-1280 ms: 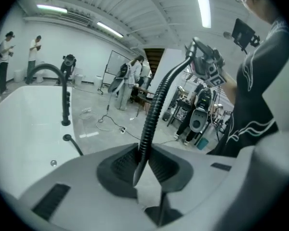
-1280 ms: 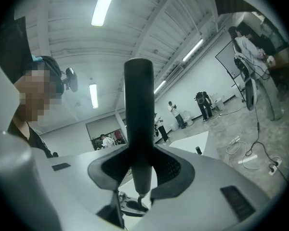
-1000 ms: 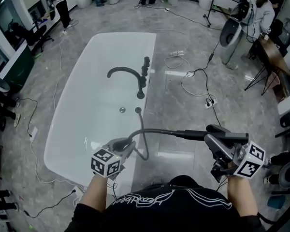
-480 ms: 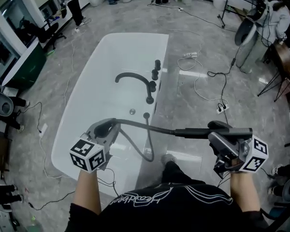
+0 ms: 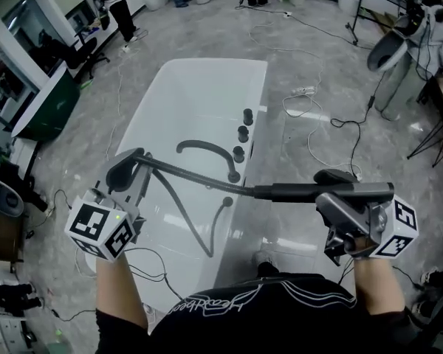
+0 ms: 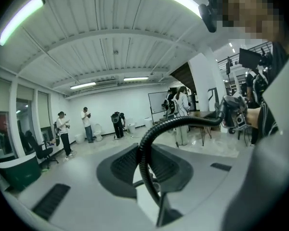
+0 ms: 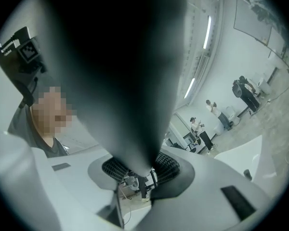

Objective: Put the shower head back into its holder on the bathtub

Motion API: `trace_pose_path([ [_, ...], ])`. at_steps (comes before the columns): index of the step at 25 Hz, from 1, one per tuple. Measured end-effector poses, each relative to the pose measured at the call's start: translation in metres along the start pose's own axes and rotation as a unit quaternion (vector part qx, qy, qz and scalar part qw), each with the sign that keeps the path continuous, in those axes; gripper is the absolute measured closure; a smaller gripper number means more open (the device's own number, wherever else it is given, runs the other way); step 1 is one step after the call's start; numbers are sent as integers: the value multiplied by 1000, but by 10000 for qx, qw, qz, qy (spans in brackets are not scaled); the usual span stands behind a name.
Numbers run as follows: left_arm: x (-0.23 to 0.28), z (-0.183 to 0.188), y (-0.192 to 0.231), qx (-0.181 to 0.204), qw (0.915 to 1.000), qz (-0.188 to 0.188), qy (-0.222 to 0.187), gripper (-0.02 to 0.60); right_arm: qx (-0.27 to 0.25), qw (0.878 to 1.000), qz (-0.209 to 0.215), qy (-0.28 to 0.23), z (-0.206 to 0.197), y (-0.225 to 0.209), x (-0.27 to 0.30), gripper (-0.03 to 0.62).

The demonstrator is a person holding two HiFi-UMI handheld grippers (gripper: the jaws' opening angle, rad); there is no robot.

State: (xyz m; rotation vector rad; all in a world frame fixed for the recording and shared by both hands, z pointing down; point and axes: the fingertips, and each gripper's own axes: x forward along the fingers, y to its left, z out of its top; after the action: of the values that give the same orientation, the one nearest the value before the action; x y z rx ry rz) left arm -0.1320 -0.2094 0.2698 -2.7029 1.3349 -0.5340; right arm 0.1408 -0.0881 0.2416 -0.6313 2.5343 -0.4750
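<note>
The black shower head handle [image 5: 292, 192] lies level over the floor beside the white bathtub [image 5: 170, 102], and my right gripper [image 5: 341, 190] is shut on its thick end. In the right gripper view it is a big dark blur [image 7: 125, 81] between the jaws. Its ribbed black hose [image 5: 184, 169] runs left across the tub to my left gripper [image 5: 129, 167], which is shut on it, then loops down the tub's inner wall. The left gripper view shows the hose [image 6: 145, 148] pinched between the jaws. A curved dark faucet [image 5: 207, 152] and dark fittings [image 5: 244, 133] stand on the tub's right rim.
Loose cables [image 5: 310, 135] trail over the grey floor to the right of the tub and near its left front corner. A dark green cabinet [image 5: 48, 109] stands at the left. People [image 5: 118, 9] and white toilets stand far behind the tub.
My left gripper has risen and swung out to the left with the hose, pulling it taut across the tub. The right gripper has drifted a little with the handle still in it.
</note>
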Motion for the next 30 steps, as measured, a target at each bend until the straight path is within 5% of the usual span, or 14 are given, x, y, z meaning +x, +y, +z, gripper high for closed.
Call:
trace_pose_path([
  [12,47,98,32,507,9950,562,-659,517,-179,9984,511,-186,55,-47,32,456],
  [30,119,158,19,1027,9888,26,-1082,517,-550,9964,-81,-647,88,-66,11,456],
])
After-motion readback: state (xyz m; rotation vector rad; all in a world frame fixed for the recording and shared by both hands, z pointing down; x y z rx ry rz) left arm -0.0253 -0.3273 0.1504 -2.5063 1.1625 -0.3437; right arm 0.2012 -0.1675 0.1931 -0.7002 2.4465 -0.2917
